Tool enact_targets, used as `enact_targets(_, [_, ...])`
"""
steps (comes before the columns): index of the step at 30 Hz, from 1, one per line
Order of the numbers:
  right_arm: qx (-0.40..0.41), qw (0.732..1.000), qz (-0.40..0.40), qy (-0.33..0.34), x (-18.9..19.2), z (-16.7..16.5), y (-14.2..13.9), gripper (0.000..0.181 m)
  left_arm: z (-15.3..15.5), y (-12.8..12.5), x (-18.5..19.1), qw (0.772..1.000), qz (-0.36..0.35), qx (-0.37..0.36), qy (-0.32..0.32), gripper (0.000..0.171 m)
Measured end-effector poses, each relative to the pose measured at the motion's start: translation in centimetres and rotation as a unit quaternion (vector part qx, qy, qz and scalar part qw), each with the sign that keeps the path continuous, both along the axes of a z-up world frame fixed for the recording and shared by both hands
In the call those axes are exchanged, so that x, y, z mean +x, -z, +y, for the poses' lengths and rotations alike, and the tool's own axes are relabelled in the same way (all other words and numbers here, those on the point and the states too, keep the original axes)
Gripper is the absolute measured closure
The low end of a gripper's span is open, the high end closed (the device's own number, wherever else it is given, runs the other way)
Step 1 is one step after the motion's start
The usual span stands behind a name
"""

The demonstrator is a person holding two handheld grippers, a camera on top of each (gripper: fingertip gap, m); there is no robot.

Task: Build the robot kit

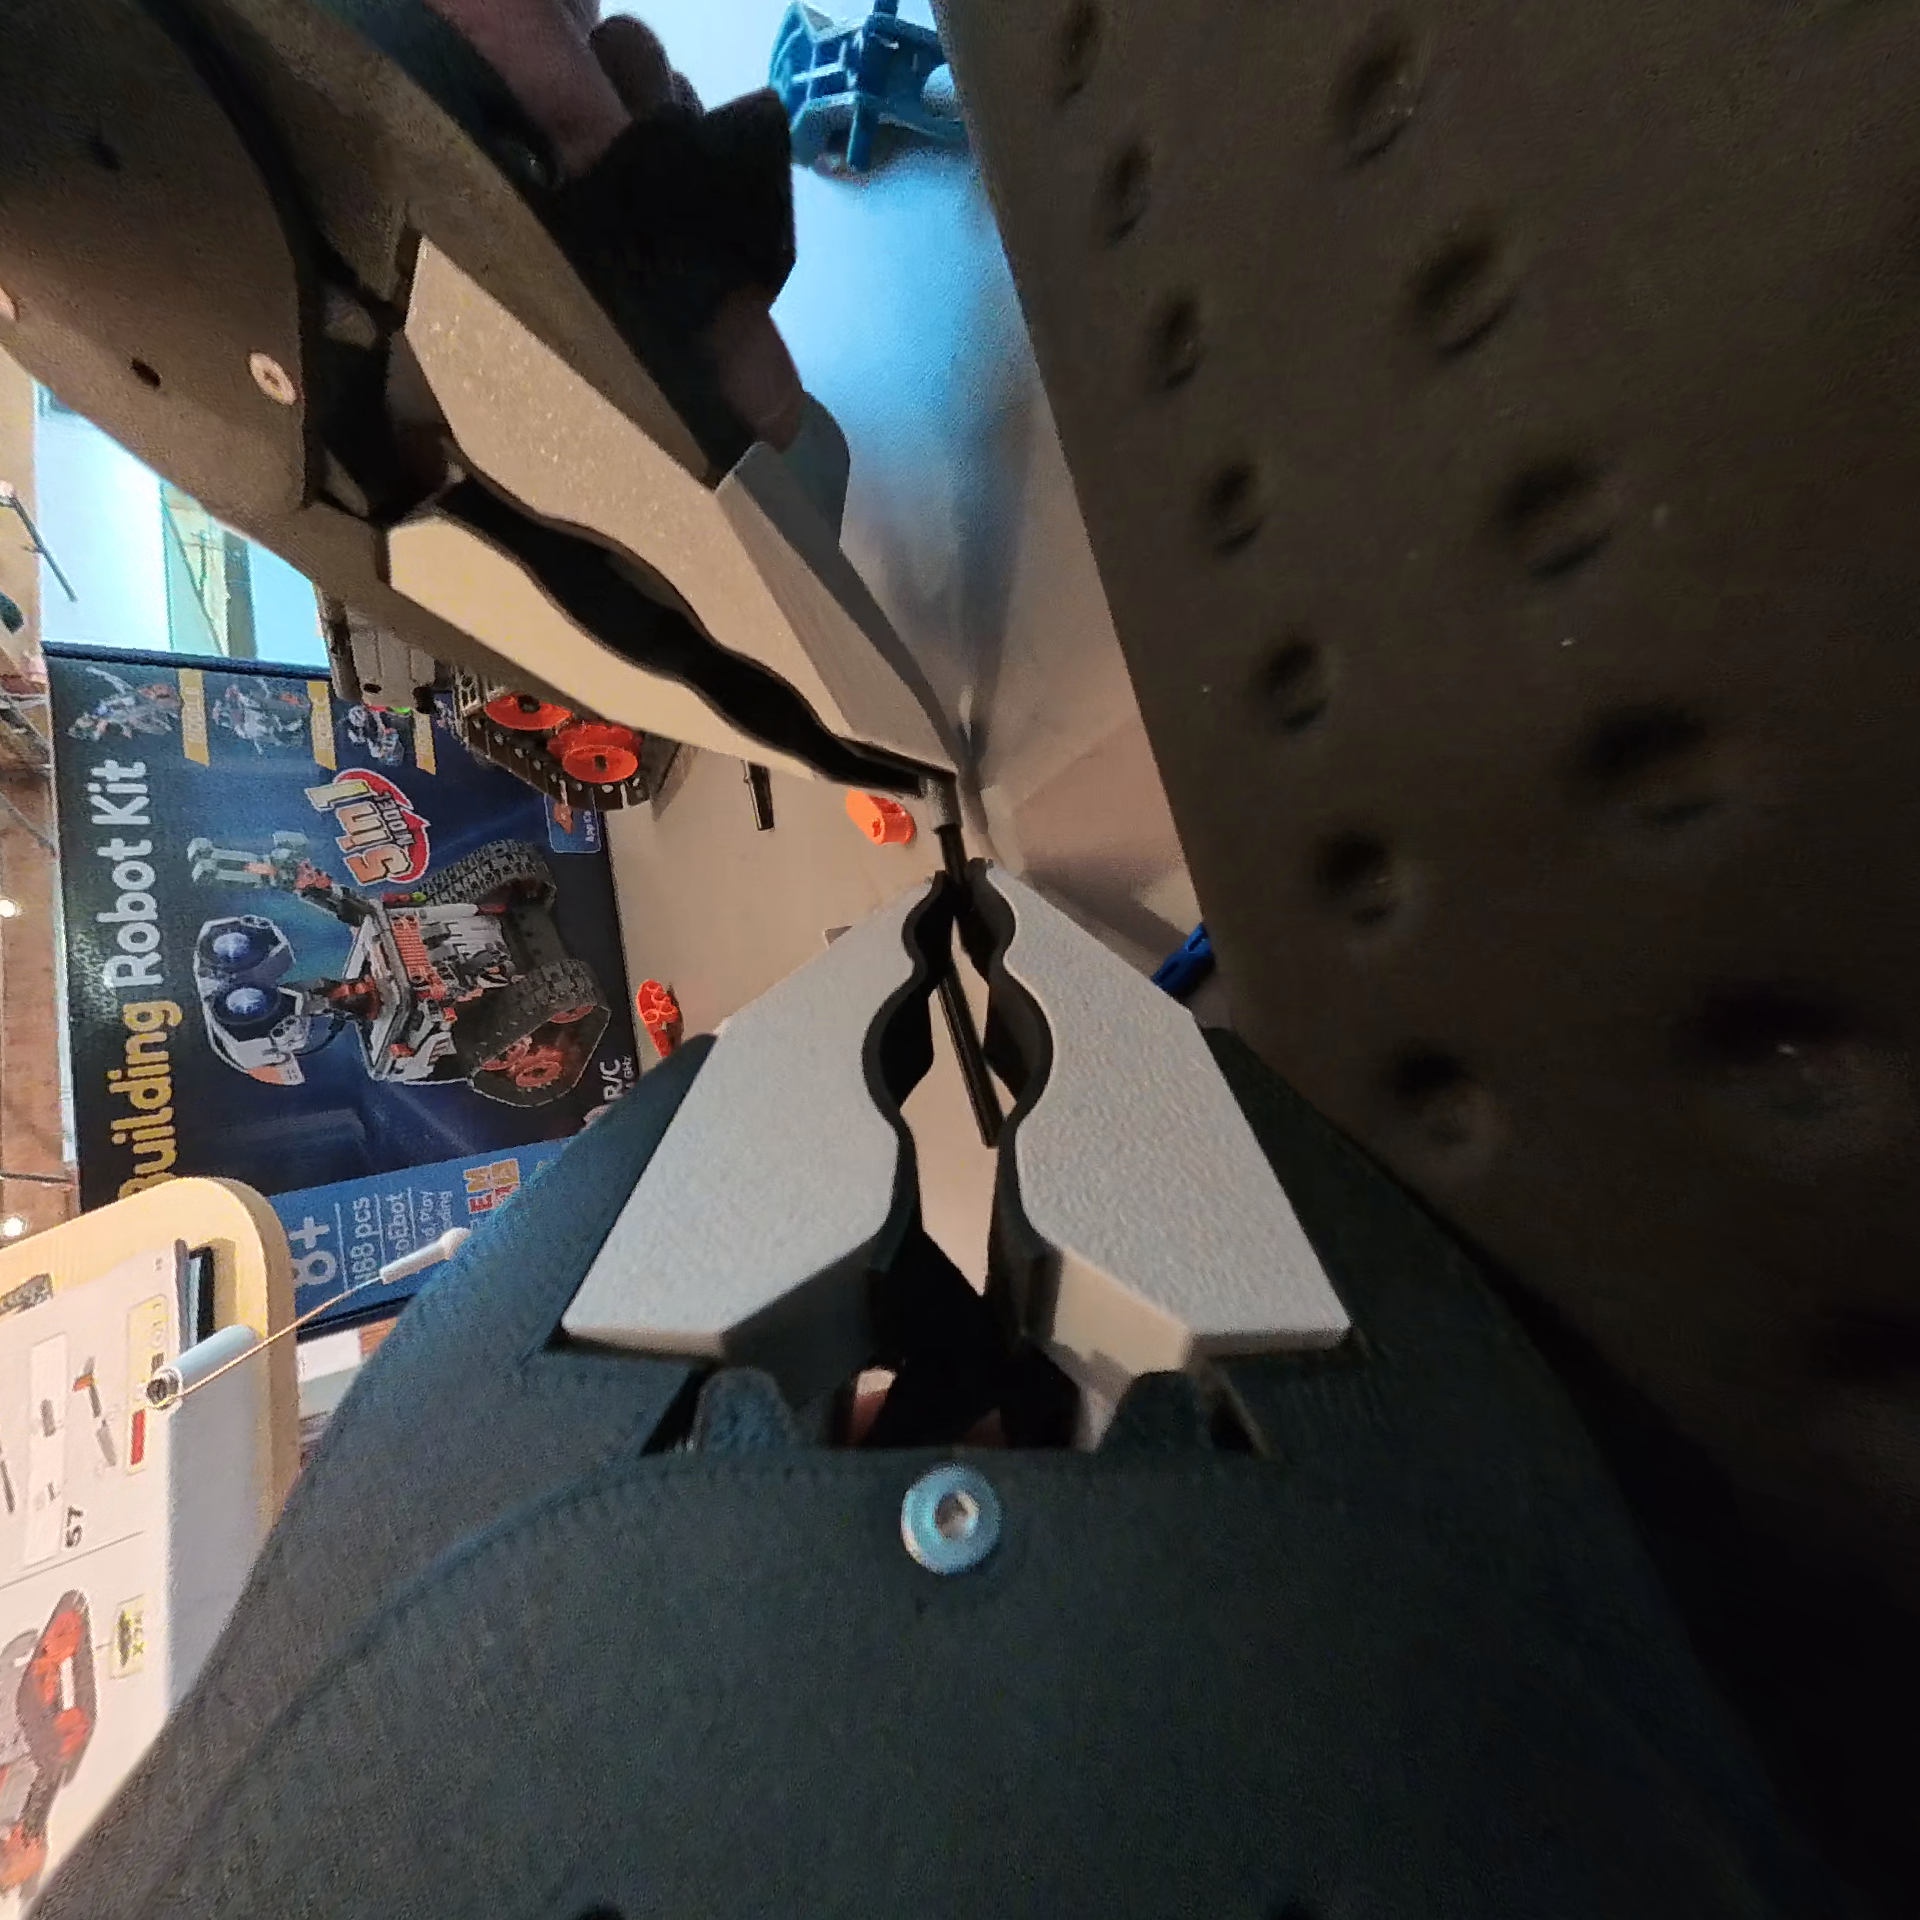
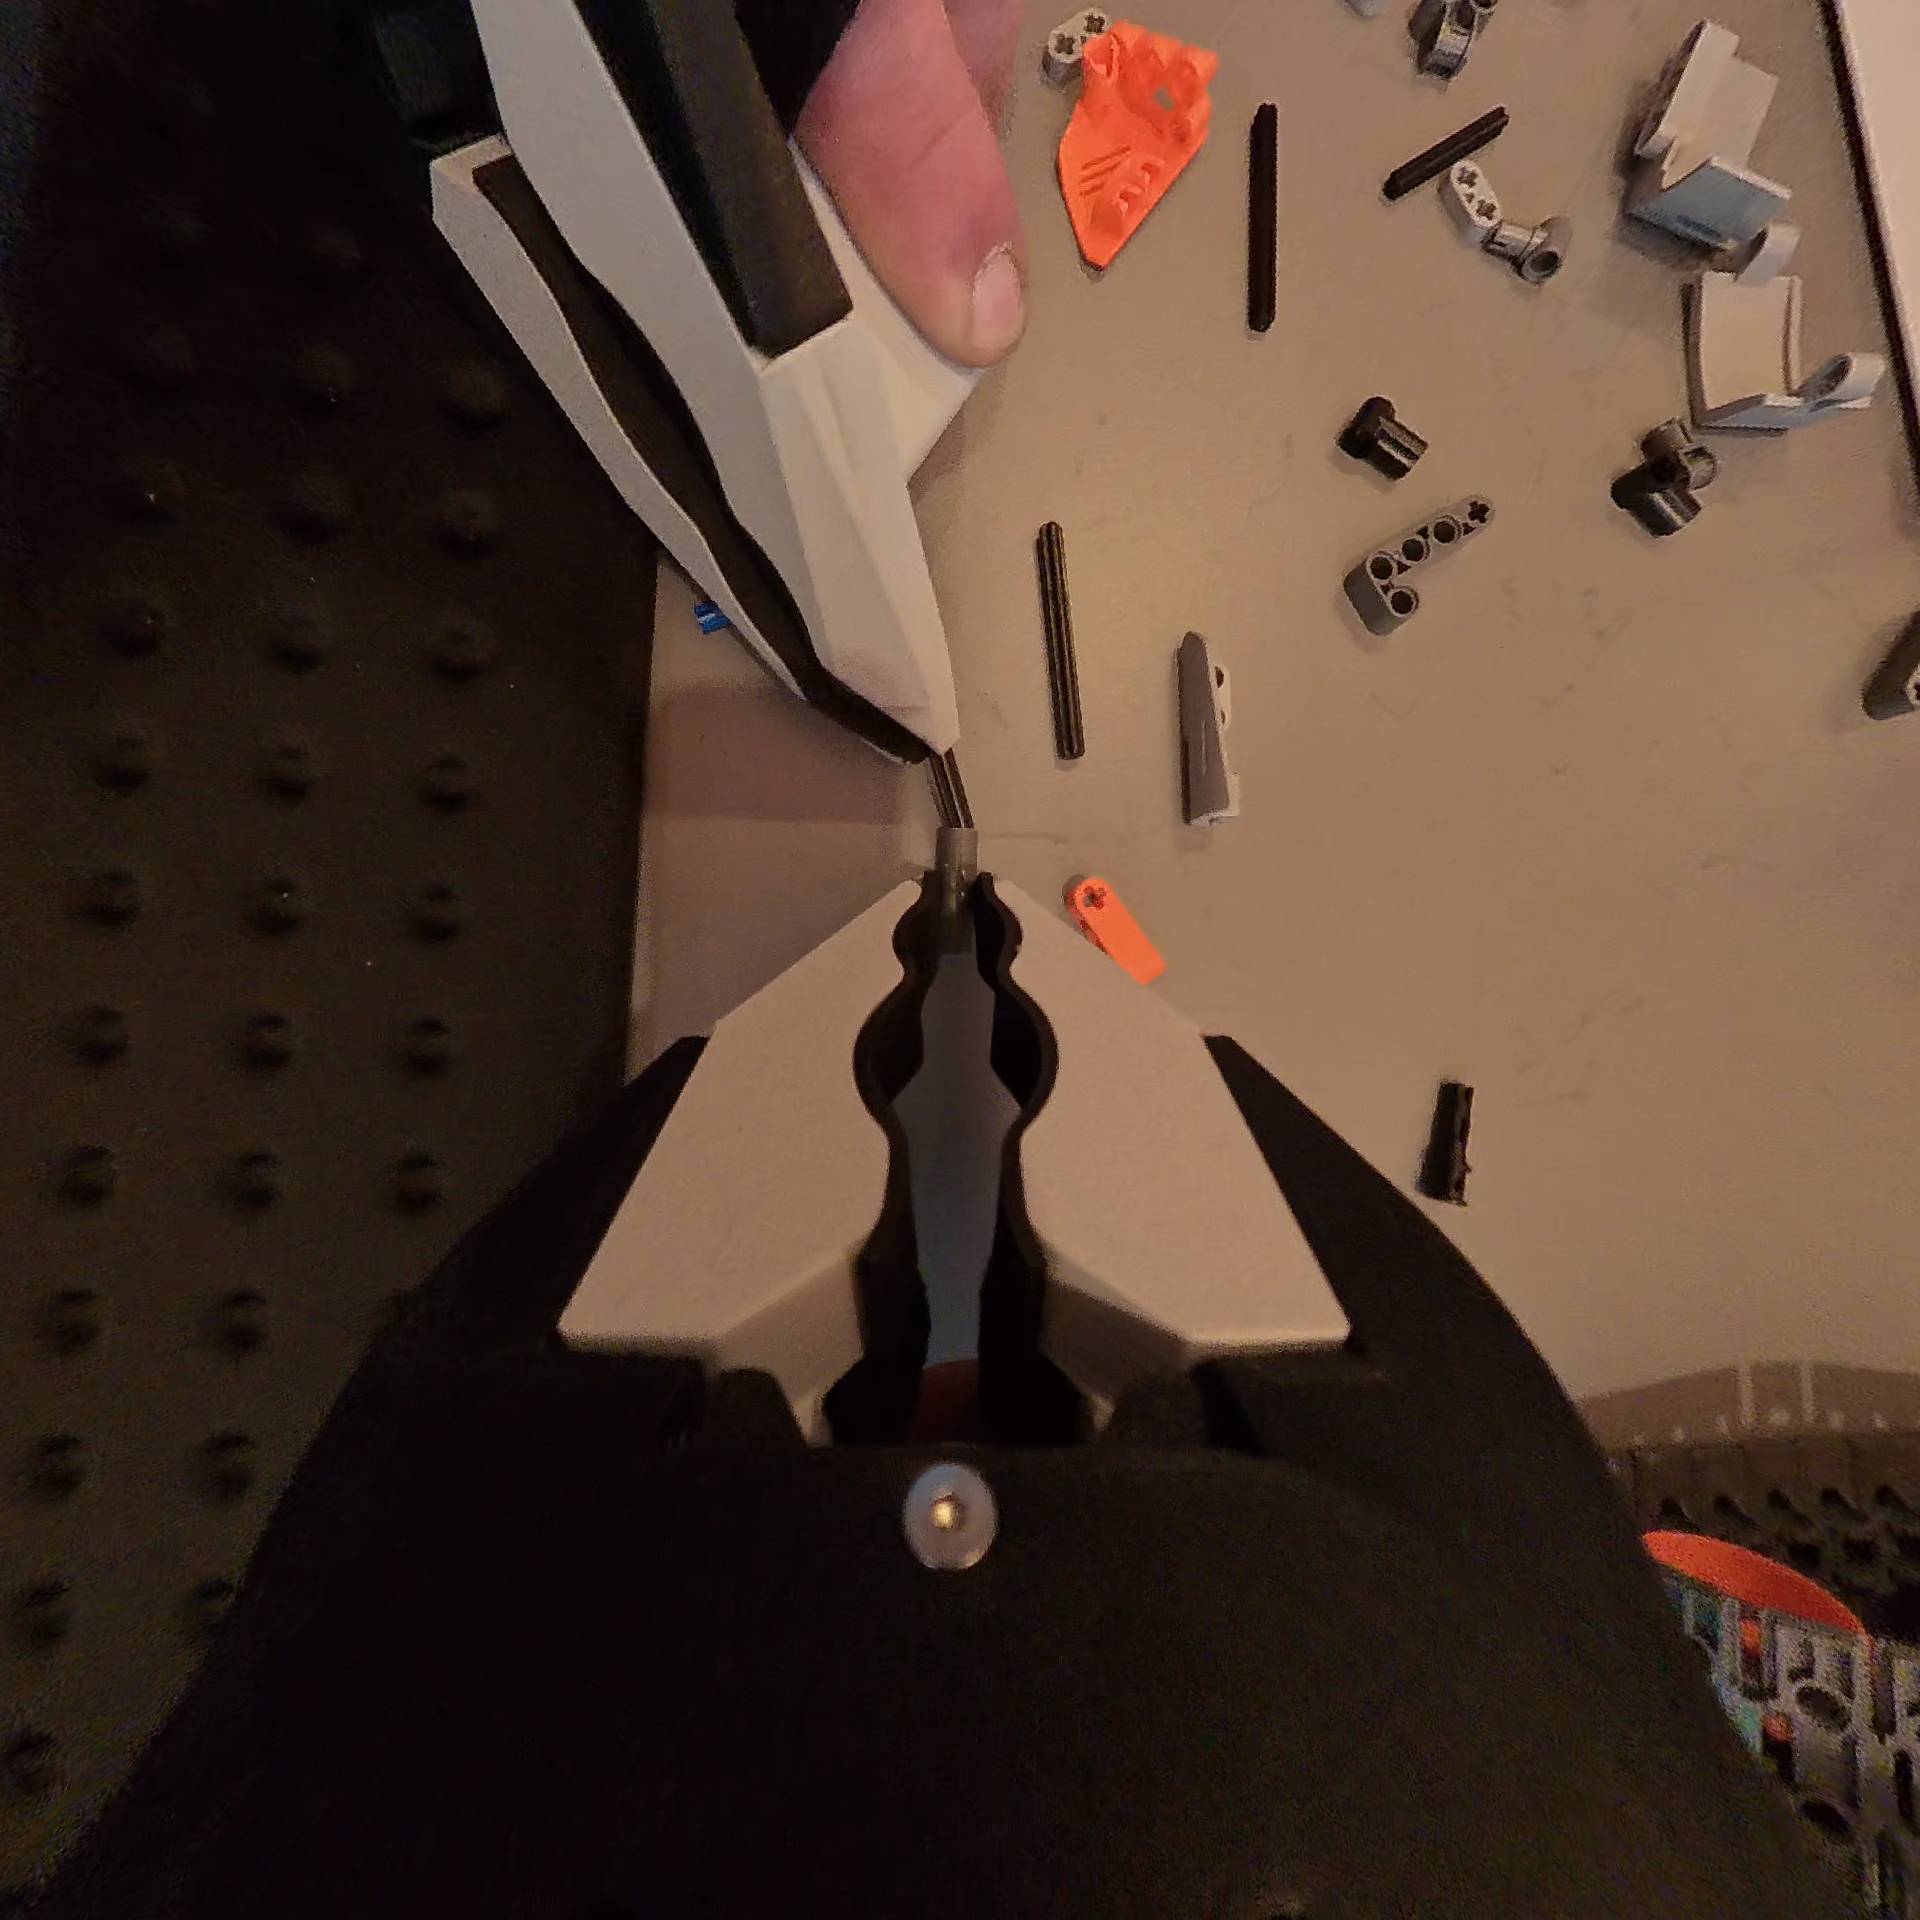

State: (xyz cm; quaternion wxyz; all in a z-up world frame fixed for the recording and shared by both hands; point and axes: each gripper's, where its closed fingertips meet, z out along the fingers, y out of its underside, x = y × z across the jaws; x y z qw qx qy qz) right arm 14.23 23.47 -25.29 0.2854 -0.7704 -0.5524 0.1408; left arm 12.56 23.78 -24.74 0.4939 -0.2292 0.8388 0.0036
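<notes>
My left gripper is shut on a thin black axle that sticks out past its tips. My right gripper is shut on a small grey sleeve piece. The two grippers meet tip to tip above the tan table. In the right wrist view the left gripper comes in from the upper left, and the end of the black axle touches or enters the grey sleeve. In the left wrist view the right gripper comes in from the upper left with the grey piece at its tip.
A large black studded plate stands close on the left, filling the right of the left wrist view. Loose black axles, an orange panel, a small orange piece and grey beams lie on the table. A blue kit box stands behind. The tips of both grippers are at nearly the same place.
</notes>
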Motion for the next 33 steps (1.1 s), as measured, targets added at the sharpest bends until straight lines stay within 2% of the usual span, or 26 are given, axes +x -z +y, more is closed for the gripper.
enact_targets(7, [-0.051, 0.998, 0.02, -0.035, -0.2, 0.1, 0.3, 0.178, -0.3, 0.0, 0.2, 1.0, -0.003, -0.012, 0.022, 0.171])
enact_targets(16, [-0.046, 0.998, 0.033, -0.034, -0.4, 0.0, 0.3, 0.178, 0.4, 0.1, -0.2, 0.99, 0.005, -0.137, -0.032, 0.167])
enact_targets(20, [-0.048, 0.998, 0.038, -0.033, -0.4, 0.0, 0.3, 0.178, 0.6, 0.2, -0.4, 0.976, 0.02, -0.206, -0.064, 0.152])
enact_targets(26, [-0.051, 0.997, 0.045, -0.031, -0.4, 0.0, 0.3, 0.178, 0.4, 0.9, -0.1, 0.937, 0.066, -0.325, -0.108, 0.167])
enact_targets(30, [-0.055, 0.997, 0.054, -0.026, -0.3, 0.0, 0.3, 0.178, 0.6, 1.0, -0.1, 0.911, 0.076, -0.383, -0.135, 0.167])
enact_targets(33, [-0.054, 0.997, 0.058, -0.023, -0.2, 0.1, 0.3, 0.178, 0.6, 1.0, -0.2, 0.914, 0.074, -0.377, -0.129, 0.168])
